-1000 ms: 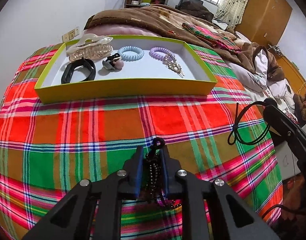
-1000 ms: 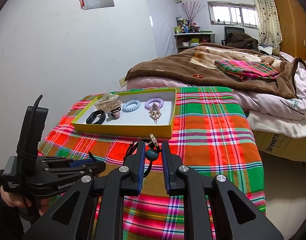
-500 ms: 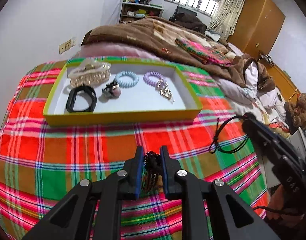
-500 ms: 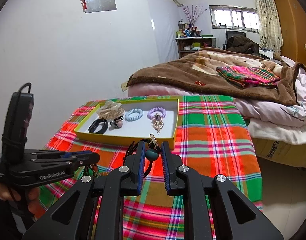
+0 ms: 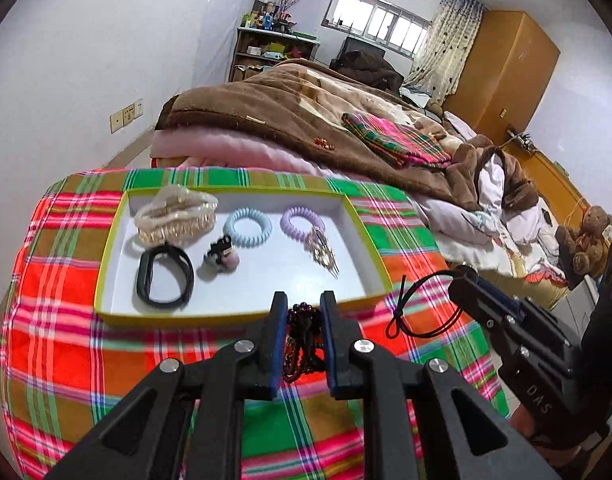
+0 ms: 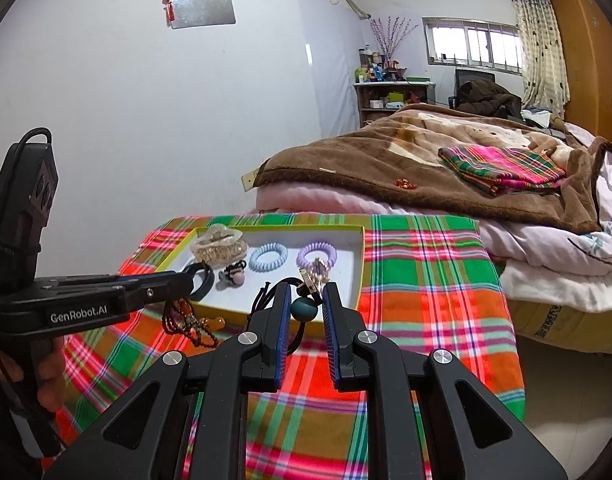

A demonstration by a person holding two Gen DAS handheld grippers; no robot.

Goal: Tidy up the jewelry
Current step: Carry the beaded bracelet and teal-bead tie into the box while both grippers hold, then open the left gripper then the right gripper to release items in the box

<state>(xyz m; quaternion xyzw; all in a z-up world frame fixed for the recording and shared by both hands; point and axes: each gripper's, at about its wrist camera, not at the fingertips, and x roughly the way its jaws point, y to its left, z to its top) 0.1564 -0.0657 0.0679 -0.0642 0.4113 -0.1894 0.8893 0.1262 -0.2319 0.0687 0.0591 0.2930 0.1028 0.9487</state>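
My left gripper (image 5: 303, 304) is shut on a dark beaded bracelet (image 5: 302, 344), held above the near edge of the yellow-rimmed white tray (image 5: 242, 314). My right gripper (image 6: 304, 294) is shut on a black hair tie with a teal bead (image 6: 304, 309), raised over the plaid cloth just right of the tray (image 6: 360, 264). The tray holds a clear claw clip (image 5: 174, 216), a black band (image 5: 164, 278), a small black-and-pink clip (image 5: 222, 256), a blue coil tie (image 5: 248, 226), a purple coil tie (image 5: 302, 222) and a sparkly pin (image 5: 324, 252).
The plaid-covered table (image 5: 66, 352) ends at a bed with a brown blanket (image 5: 286, 120) behind the tray. A folded plaid cloth (image 5: 398, 140) lies on the bed. A white wall stands to the left. The floor drops off at the table's right edge (image 6: 514, 360).
Both grippers have risen and moved forward toward the tray, each still holding its item. The left gripper with the beads now hangs over the tray's near edge.
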